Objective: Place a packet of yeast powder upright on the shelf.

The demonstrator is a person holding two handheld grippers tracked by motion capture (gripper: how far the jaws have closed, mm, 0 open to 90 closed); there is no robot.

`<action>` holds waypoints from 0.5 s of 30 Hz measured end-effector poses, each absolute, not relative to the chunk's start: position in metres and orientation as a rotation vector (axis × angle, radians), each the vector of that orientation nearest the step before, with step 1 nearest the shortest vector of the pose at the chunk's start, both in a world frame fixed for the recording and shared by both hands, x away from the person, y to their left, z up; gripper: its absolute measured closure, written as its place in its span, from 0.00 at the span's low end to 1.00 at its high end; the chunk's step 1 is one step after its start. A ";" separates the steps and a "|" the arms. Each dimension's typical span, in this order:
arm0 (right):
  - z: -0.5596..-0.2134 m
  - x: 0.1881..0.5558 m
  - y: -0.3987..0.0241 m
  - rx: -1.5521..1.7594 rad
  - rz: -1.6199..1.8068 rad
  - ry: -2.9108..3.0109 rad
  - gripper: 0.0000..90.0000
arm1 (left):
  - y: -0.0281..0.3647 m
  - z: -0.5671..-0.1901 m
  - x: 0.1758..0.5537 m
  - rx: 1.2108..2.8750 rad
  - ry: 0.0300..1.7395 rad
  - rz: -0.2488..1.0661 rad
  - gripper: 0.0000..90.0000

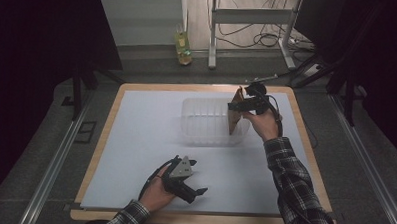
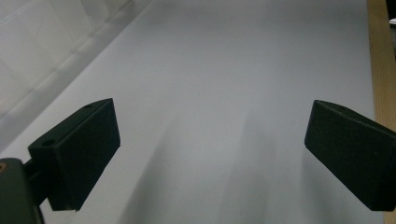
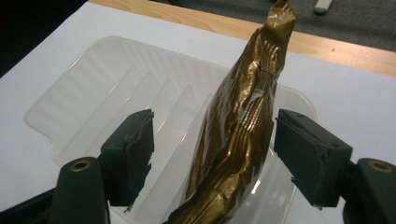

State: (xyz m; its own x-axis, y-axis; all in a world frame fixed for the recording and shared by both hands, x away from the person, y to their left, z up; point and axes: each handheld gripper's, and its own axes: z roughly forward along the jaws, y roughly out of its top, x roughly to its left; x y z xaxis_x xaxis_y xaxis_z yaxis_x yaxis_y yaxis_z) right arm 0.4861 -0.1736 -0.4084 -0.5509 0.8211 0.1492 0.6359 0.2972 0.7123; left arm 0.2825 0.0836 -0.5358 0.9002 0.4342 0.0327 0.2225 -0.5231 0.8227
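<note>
Right gripper [image 1: 239, 104] sits upper right of centre in the high view, at the right end of a clear plastic tray [image 1: 206, 123]. Its jaws stand partly apart with a gold foil packet [image 1: 234, 118] between them. In the right gripper view the gold foil packet [image 3: 238, 135] stands up on end in the clear plastic tray [image 3: 93, 93], leaning toward the upper right of the frame. There is a gap on the left side and only a thin one on the right, so neither pad presses it: packet loose, not gripped. Right gripper [image 3: 212, 151] midpoint falls on the packet body.

Left gripper [image 1: 196, 192] is low in the frame, bottom centre-left, held over the white mat [image 1: 135, 140], well apart from the tray. Left gripper view: left gripper [image 2: 212, 149] jaws wide apart, nothing between them, just bare white mat [image 2: 224, 70] ahead. Tray wall edge is faint at upper left of that frame, and the wooden table edge [image 2: 380, 56] runs down the right side.

Tray lies on the mat, upper centre of the high view. Wooden table edge [image 1: 106, 119] frames the mat. Plaid sleeves enter from the bottom. A green bottle [image 1: 183, 46] stands on the floor beyond the table, top centre.
</note>
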 end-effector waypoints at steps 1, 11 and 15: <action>-0.408 0.485 -0.174 1.329 1.099 2.323 0.31 | 0.084 -0.536 0.283 2.138 0.470 0.293 0.04; -0.408 0.478 -0.177 1.272 1.095 2.358 0.24 | 0.086 -0.537 0.286 2.132 0.488 0.281 0.04; -0.407 0.474 -0.180 1.242 1.116 2.367 0.22 | 0.087 -0.537 0.286 2.138 0.499 0.291 0.03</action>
State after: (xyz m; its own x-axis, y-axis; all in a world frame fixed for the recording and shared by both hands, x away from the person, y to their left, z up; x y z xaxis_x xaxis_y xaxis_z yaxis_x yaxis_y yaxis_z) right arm 0.4744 -0.1799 -0.4072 -0.6081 0.7836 0.1272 0.5965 0.3453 0.7245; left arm 0.2862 0.0870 -0.5366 0.8910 0.4534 0.0228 0.2430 -0.5189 0.8196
